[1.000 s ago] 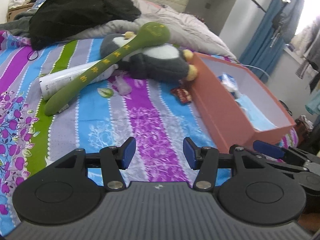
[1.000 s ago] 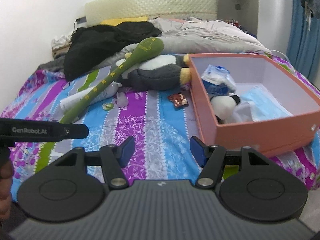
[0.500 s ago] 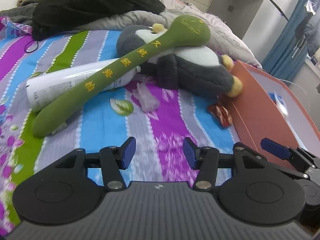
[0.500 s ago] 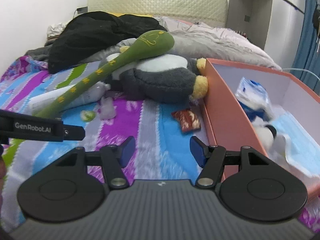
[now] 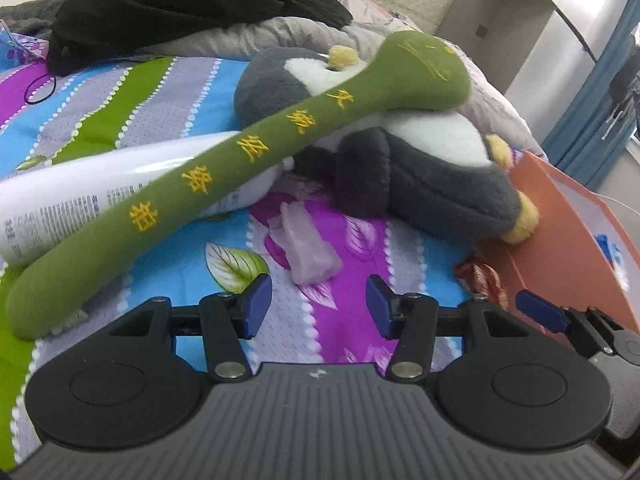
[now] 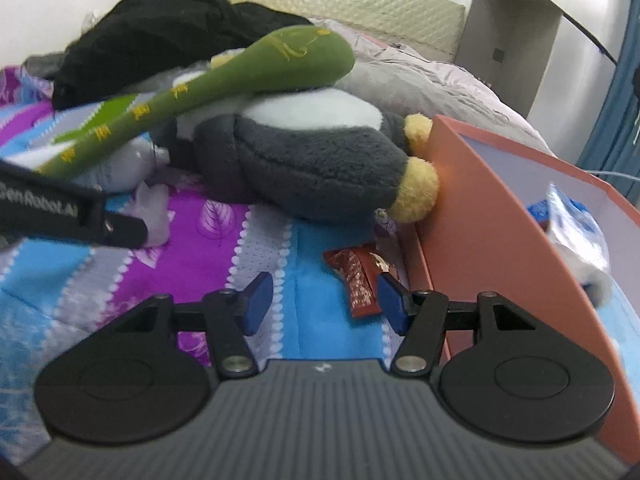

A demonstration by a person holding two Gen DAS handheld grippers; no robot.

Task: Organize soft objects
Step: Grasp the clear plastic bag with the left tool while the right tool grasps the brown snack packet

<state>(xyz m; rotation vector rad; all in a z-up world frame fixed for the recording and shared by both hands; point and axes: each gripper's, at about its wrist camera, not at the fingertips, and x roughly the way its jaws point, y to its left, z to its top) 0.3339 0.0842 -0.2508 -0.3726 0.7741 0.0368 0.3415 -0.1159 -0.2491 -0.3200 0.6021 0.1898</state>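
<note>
Jaws of my left gripper (image 5: 316, 306) and right gripper (image 6: 324, 302): apart, empty. Bed (image 5: 188, 92): penguin toy (image 5: 420, 168), green plush stick (image 5: 224, 172) across it, box (image 6: 480, 200) beside.

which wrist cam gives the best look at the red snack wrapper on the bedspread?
Right wrist. The red snack wrapper lies in full view beside the orange box, just ahead of the right hand-held gripper. In the left wrist view only a crumpled edge shows by the box corner.
</note>
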